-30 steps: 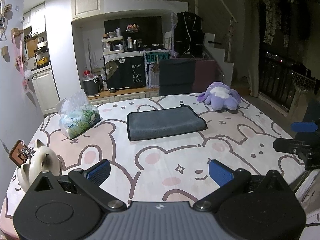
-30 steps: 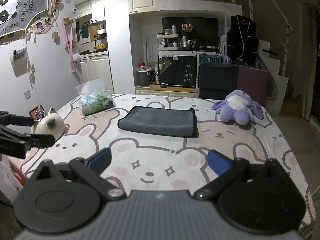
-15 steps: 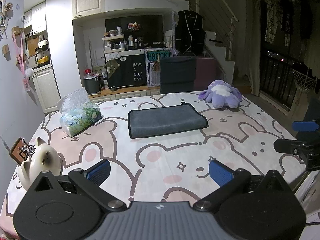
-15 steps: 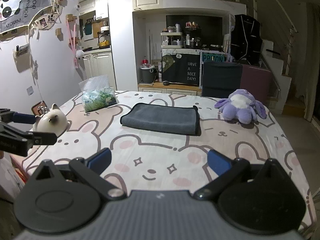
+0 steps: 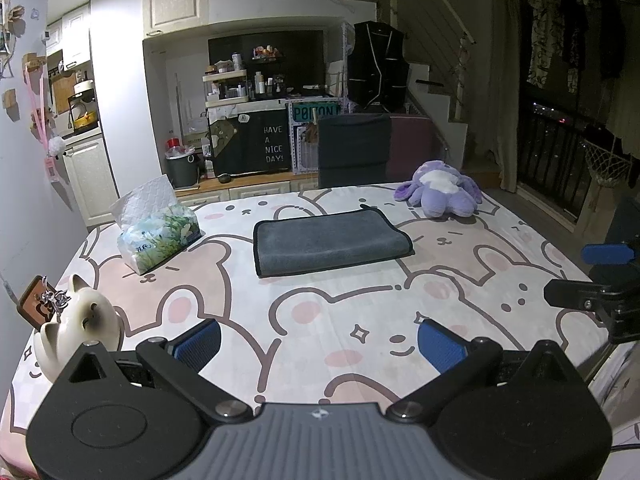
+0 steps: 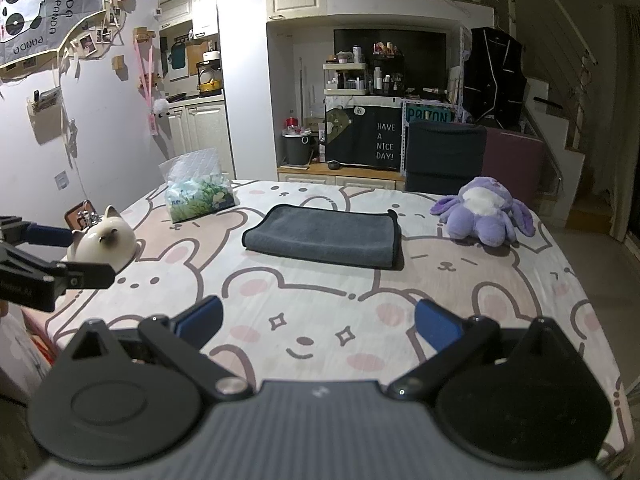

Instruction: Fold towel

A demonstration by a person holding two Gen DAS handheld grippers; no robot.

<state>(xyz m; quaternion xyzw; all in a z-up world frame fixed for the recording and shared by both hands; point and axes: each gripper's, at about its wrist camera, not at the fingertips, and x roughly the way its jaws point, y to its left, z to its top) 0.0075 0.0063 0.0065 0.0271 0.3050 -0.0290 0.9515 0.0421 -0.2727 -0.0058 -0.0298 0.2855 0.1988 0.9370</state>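
Note:
A dark grey towel (image 5: 330,240) lies folded flat on the far middle of the table; it also shows in the right wrist view (image 6: 326,236). My left gripper (image 5: 318,344) is open and empty over the near edge, well short of the towel. My right gripper (image 6: 318,320) is open and empty, also at the near edge. Each gripper shows at the side of the other's view: the right one (image 5: 600,276) and the left one (image 6: 56,252).
The table has a bear-print cloth (image 5: 360,320). A tissue pack (image 5: 158,236) stands at the far left, a white cat figurine (image 5: 78,328) at the near left, a purple plush toy (image 5: 440,194) at the far right. Chairs (image 5: 354,150) stand behind the table.
Both grippers have drifted back and up a little, so the table looks slightly lower and farther. The towel has not moved.

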